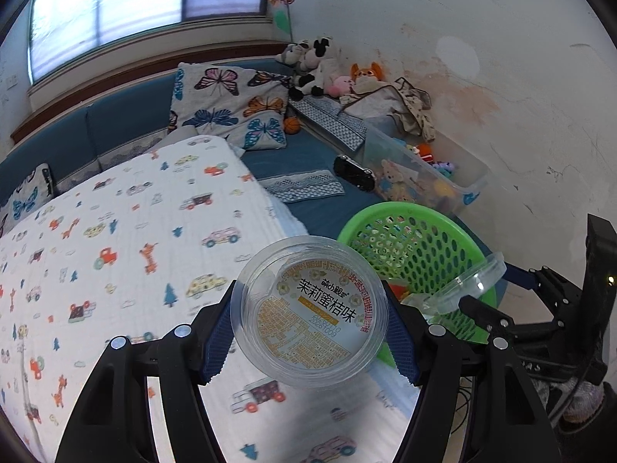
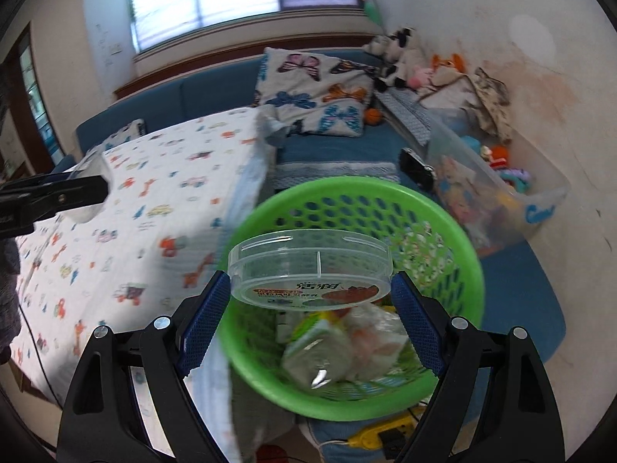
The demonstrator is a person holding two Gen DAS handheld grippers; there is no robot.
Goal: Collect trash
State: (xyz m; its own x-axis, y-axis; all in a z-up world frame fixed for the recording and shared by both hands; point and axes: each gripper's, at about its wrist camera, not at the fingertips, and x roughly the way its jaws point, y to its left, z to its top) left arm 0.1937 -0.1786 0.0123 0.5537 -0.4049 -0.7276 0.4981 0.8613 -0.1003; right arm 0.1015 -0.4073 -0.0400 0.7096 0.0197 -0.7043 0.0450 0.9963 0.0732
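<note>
My left gripper (image 1: 310, 320) is shut on a clear round plastic container (image 1: 308, 308) with a yellow-and-white printed label, held above the patterned bed sheet just left of the green basket (image 1: 432, 227). My right gripper (image 2: 310, 297) is shut on a clear flat plastic lid (image 2: 308, 270) with a red label, held over the green basket's (image 2: 455, 231) near rim. The basket holds crumpled wrappers and packets (image 2: 343, 343). The right gripper with its lid (image 1: 462, 289) shows at the right of the left wrist view. The left gripper (image 2: 58, 193) shows at the left edge of the right wrist view.
A white sheet printed with cars and giraffes (image 1: 115, 250) covers the bed. A butterfly pillow (image 1: 235, 104), plush toys (image 1: 316, 65), a black toy car (image 1: 353, 171) and a clear toy bin (image 1: 424, 177) lie along the wall. A yellow power strip (image 2: 385, 432) lies below the basket.
</note>
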